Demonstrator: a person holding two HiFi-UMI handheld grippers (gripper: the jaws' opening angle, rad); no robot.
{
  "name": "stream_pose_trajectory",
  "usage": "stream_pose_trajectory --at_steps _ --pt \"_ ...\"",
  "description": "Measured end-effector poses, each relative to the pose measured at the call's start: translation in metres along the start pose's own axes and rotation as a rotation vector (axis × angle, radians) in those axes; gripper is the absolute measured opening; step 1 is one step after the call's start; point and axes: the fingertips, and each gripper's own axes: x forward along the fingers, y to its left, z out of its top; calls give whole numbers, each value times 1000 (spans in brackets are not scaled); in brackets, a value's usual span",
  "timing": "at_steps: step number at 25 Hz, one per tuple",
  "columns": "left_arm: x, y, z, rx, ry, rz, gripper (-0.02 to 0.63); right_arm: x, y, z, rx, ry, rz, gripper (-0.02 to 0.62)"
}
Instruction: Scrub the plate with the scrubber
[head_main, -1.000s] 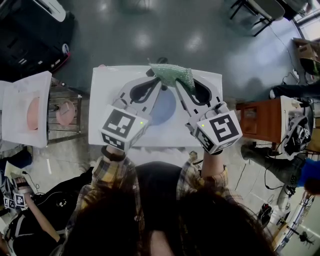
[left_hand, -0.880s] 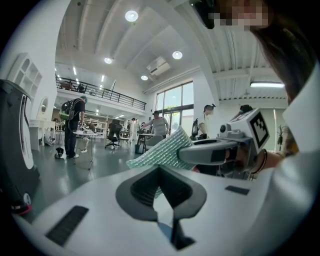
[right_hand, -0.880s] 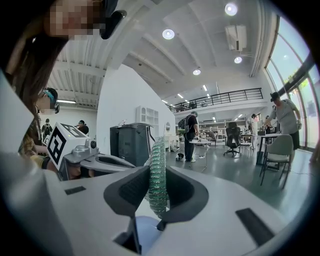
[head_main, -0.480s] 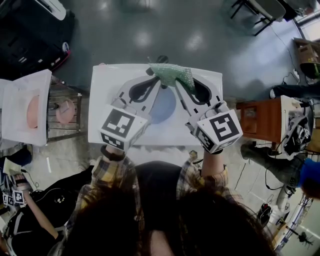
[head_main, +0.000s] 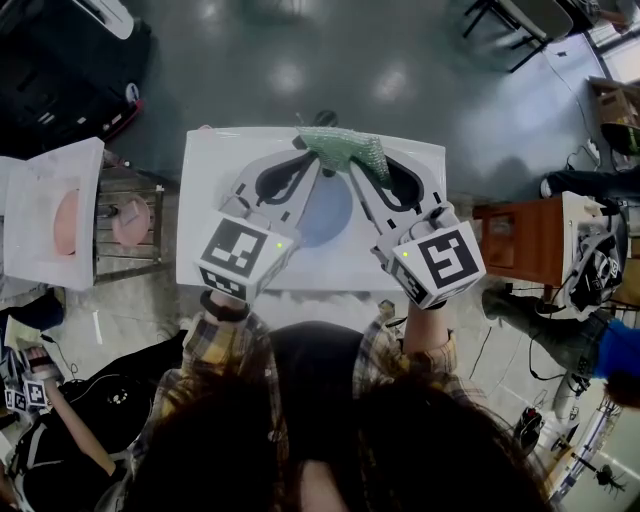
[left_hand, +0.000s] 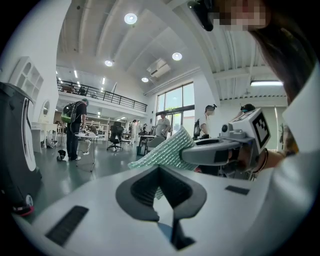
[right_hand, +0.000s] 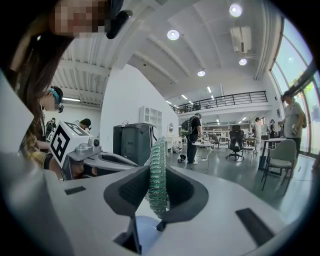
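Note:
A round blue plate (head_main: 325, 213) lies flat in the middle of the white table (head_main: 215, 200). Both grippers hover over it and point toward the table's far edge. My right gripper (head_main: 352, 165) is shut on a green textured scrubber (head_main: 345, 148), which stands on edge between the jaws (right_hand: 158, 150) and sticks out past the tips. In the right gripper view my right gripper (right_hand: 157, 172) has the plate (right_hand: 149, 230) showing below the jaws. My left gripper (head_main: 310, 160) is shut with nothing between its jaws (left_hand: 160, 170); the scrubber (left_hand: 165, 152) shows just beyond its tips.
A rack with pink plates (head_main: 130, 225) and a white basin (head_main: 50, 215) stand left of the table. A brown wooden stand (head_main: 520, 235) is at the right, a black case (head_main: 60, 70) at the far left. People sit and stand around the room.

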Motion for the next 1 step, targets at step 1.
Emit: stream_pose_trajectory --at_steps 1 --pt "-1 1 1 1 -3 3 15 0 2 2 -13 -2 4 101"
